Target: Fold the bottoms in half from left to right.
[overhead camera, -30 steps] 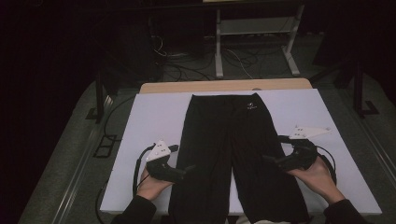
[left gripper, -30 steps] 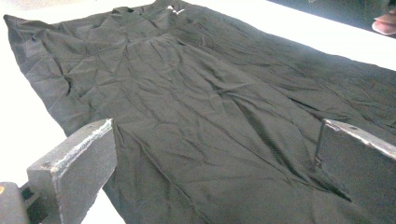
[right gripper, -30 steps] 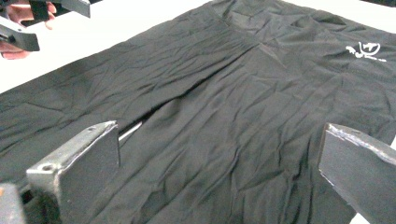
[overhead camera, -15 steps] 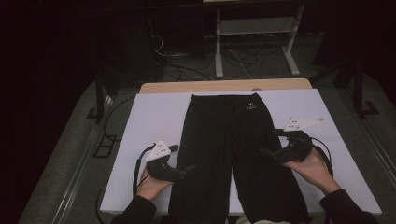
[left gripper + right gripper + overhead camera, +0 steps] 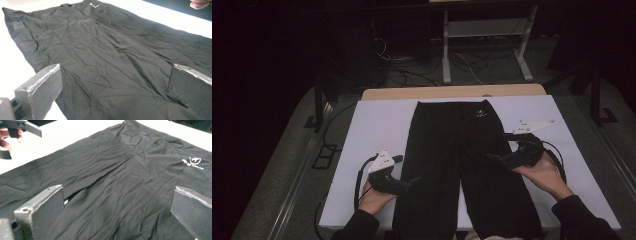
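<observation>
Black trousers (image 5: 462,170) are laid flat on the white surface (image 5: 377,125), legs toward the person. The left hand-held gripper (image 5: 414,180) and right hand-held gripper (image 5: 492,156) are held wide at the outer edges, gripping nothing. Thin fabric may be missed or bunched.

Left black two-jaw gripper (image 5: 412,181) sits low near the tabletop's near-left edge, jaws spread wide, pointing toward the right edge; left hand (image 5: 374,196) grips it from below. Right black two-jaw gripper (image 5: 493,157) is further from the near edge, on the right side, jaws wide apart, pointing left; right hand (image 5: 543,172) cradles it, dark sleeve (image 5: 582,220) entering at the near-right corner.
</observation>
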Motion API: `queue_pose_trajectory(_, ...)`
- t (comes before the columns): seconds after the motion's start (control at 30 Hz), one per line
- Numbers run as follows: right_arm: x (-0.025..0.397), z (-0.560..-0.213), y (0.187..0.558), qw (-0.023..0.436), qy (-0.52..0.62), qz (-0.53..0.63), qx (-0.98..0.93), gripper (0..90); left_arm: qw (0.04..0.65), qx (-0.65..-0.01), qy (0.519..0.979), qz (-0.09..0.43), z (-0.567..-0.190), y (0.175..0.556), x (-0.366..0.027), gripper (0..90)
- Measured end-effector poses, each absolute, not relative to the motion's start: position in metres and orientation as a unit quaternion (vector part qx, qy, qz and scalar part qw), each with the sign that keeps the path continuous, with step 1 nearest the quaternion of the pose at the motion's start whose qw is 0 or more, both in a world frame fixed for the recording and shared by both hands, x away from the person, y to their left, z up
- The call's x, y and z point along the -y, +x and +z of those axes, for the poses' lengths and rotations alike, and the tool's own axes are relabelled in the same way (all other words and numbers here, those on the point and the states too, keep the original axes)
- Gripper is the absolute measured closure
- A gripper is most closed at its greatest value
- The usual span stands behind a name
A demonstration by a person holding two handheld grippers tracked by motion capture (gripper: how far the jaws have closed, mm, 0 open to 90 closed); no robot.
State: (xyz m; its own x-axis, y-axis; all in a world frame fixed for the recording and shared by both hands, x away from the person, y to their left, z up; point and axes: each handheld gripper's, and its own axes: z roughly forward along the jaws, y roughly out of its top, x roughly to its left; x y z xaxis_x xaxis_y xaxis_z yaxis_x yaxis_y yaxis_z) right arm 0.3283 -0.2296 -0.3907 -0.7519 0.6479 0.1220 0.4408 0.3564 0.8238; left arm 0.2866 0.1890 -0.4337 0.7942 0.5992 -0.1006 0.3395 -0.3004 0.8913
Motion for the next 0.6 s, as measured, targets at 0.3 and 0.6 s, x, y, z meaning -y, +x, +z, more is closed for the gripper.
queue_pose_trajectory(0.3, 0.224, -0.387, 0.34, 0.111, 0.331, 0.453, -0.82, 0.0, 0.512, -0.295, 0.797, 0.126, -0.434, 0.287, -0.189, 0.0)
queue_pose_trajectory(0.6, 0.217, -0.38, 0.35, 0.11, 0.326, 0.455, -0.822, 0.0, 0.513, -0.295, 0.797, 0.125, -0.434, 0.287, -0.189, 0.0)
